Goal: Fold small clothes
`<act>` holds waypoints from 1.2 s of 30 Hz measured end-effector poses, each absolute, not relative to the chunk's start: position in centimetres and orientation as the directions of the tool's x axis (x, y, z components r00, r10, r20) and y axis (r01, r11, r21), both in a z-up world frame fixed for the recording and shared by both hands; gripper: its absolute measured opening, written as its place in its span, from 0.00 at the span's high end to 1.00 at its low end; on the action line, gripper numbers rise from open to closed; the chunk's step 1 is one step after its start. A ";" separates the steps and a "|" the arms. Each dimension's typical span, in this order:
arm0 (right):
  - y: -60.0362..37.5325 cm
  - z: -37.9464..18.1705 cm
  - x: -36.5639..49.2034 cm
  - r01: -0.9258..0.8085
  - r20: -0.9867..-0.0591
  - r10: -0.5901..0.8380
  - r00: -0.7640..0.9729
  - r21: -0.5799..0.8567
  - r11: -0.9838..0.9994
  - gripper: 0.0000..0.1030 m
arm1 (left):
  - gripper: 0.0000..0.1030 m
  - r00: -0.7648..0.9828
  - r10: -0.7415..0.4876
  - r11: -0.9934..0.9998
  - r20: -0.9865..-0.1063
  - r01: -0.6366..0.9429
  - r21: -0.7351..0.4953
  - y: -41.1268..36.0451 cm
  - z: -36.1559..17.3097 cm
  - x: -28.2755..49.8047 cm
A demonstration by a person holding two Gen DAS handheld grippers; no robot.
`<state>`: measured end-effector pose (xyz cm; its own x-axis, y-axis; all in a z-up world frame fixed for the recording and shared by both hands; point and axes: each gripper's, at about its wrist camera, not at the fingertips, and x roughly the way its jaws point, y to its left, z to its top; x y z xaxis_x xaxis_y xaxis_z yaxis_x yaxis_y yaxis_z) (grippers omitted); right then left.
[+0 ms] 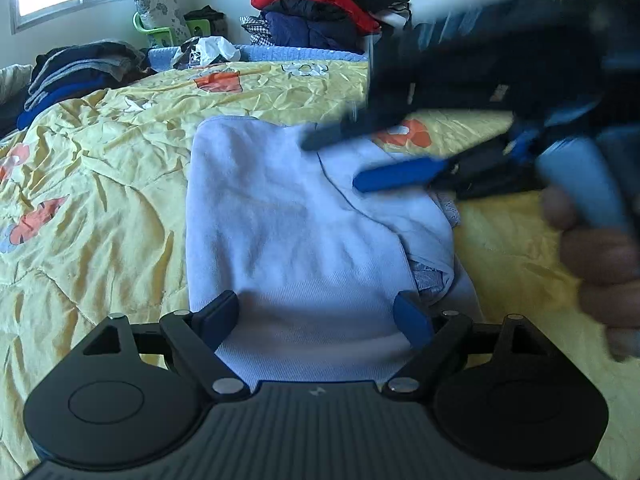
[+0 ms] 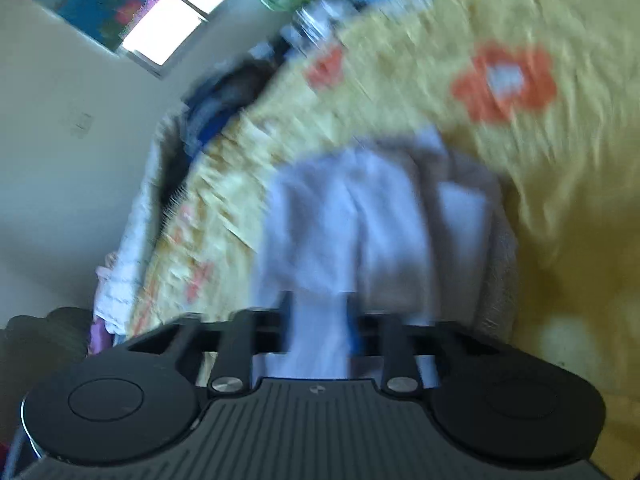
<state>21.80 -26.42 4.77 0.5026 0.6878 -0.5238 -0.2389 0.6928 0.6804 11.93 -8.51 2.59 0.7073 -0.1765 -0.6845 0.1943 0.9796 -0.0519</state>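
Lying lengthwise, garment (image 1: 296,232) points away.

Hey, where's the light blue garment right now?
The light blue garment lies on the yellow quilt, mid-frame in the left wrist view, between the open left gripper fingers and under the right gripper.

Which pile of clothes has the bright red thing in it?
The tall clothes pile behind the yellow bed; the low folded stack is only dark blue and grey.
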 end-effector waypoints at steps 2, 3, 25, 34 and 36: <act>-25.9 5.4 21.4 -0.272 -0.499 0.730 0.466 0.705 0.655 0.45 | 0.15 0.710 -0.172 0.980 -0.683 0.196 -0.042 -8.7 2.5 11.8; -25.4 5.3 21.3 -0.275 -0.508 0.741 0.439 0.709 0.649 0.43 | 0.15 0.711 -0.169 0.980 -0.683 0.197 -0.037 -8.8 2.5 11.8; -25.5 2.7 19.3 -0.253 -0.573 0.736 0.361 0.699 0.669 0.33 | 0.14 0.725 -0.236 0.953 -0.647 0.303 -0.008 -9.1 2.6 8.1; -31.1 5.7 20.7 -0.236 -0.424 0.743 0.517 0.764 0.600 0.43 | 0.14 0.792 -0.274 0.962 -0.545 0.222 -0.162 -3.5 7.7 14.2; -31.2 5.0 22.0 -0.194 -0.417 0.732 0.539 0.784 0.589 0.40 | 0.14 0.787 -0.266 0.962 -0.556 0.180 -0.206 -3.2 7.8 18.8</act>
<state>22.03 -31.20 5.01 0.5389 0.7320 -0.4169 -0.1938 0.5893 0.7843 18.78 -3.17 7.79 0.7875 -0.2664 -0.5558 0.1803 0.9619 -0.2055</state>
